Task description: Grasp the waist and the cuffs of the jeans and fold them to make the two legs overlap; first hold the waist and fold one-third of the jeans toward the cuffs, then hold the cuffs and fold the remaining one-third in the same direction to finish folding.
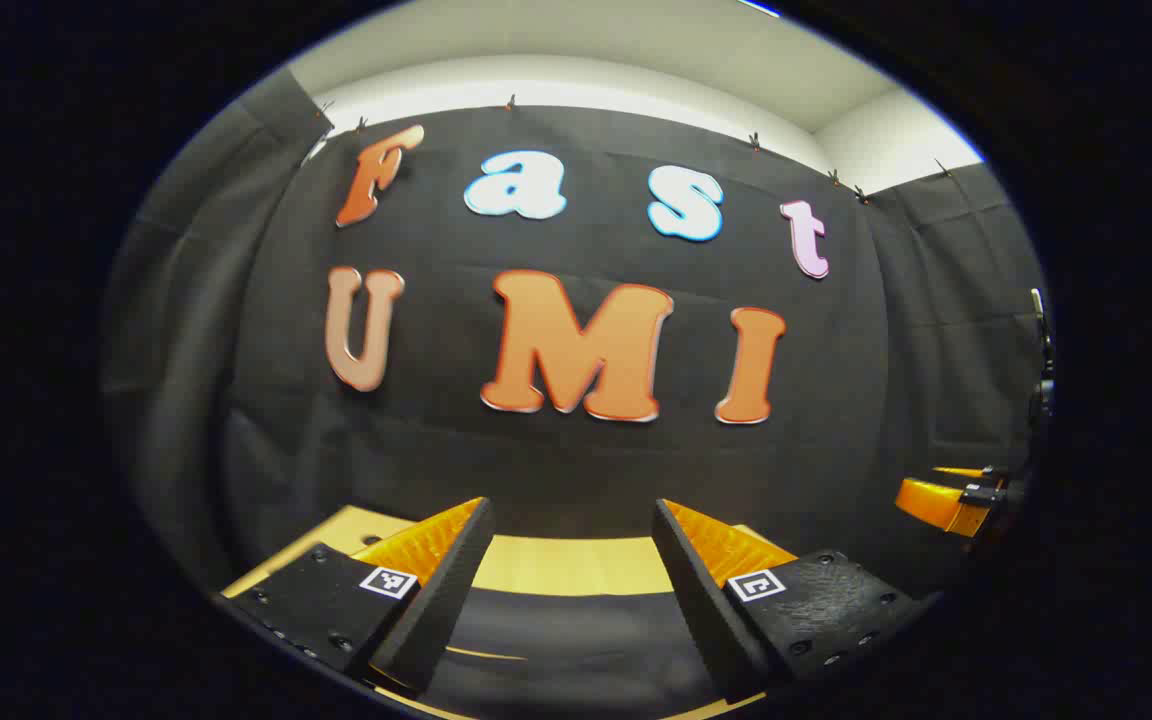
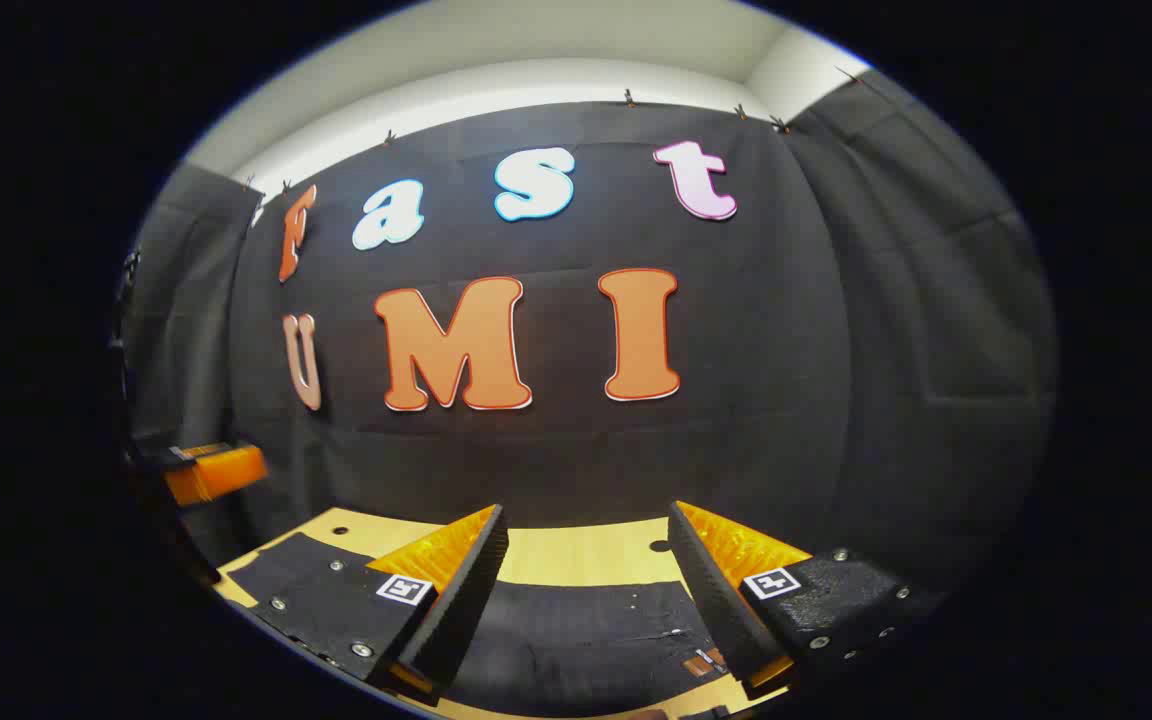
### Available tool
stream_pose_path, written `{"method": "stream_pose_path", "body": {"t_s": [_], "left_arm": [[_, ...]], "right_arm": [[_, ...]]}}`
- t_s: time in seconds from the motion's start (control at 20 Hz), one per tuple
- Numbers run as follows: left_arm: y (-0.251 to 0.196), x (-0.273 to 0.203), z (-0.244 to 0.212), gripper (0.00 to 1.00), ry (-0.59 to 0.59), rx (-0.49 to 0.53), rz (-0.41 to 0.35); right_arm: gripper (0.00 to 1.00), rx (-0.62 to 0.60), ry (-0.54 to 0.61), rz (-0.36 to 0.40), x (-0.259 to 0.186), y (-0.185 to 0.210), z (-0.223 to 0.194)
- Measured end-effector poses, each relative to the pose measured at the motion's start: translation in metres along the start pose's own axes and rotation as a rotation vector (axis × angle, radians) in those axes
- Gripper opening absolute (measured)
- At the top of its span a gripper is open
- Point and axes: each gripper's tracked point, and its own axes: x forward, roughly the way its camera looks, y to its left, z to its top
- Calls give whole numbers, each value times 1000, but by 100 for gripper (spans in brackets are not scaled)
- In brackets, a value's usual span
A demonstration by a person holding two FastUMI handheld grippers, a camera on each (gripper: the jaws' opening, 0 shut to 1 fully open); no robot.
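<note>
The jeans (image 1: 556, 640) are dark cloth lying flat on the light wooden table (image 1: 556, 565), low in the left gripper view. My left gripper (image 1: 571, 505) hangs open above them, its jaws wide apart with nothing between them. In the right gripper view the jeans (image 2: 576, 630) spread across the table (image 2: 576, 555), with a small brown patch (image 2: 701, 660) by the right finger. My right gripper (image 2: 586, 508) is open above that cloth and holds nothing. Neither gripper touches the jeans.
The black cloth wall rises right behind the table's far edge. The right gripper (image 1: 946, 500) shows at the right edge of the left gripper view. The left gripper (image 2: 211, 470) shows at the left edge of the right gripper view. Small holes (image 2: 658, 546) dot the tabletop.
</note>
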Motion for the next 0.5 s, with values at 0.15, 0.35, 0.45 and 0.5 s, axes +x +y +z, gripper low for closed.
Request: {"method": "stream_pose_path", "body": {"t_s": [0.15, 0.35, 0.45, 0.5], "left_arm": [[85, -23, 19, 94, -12, 29, 40], [135, -39, 45, 94, -40, 3, 34], [152, -45, 48, 94, -53, 31, 87], [154, -47, 49, 94, -53, 35, 111]], "right_arm": [[99, 0, 9, 29, -16, 60, 2], [98, -22, 14, 79, -31, 104, 1], [98, -2, 28, 42, -31, 100, 5], [97, -40, 16, 45, -30, 101, 10]]}}
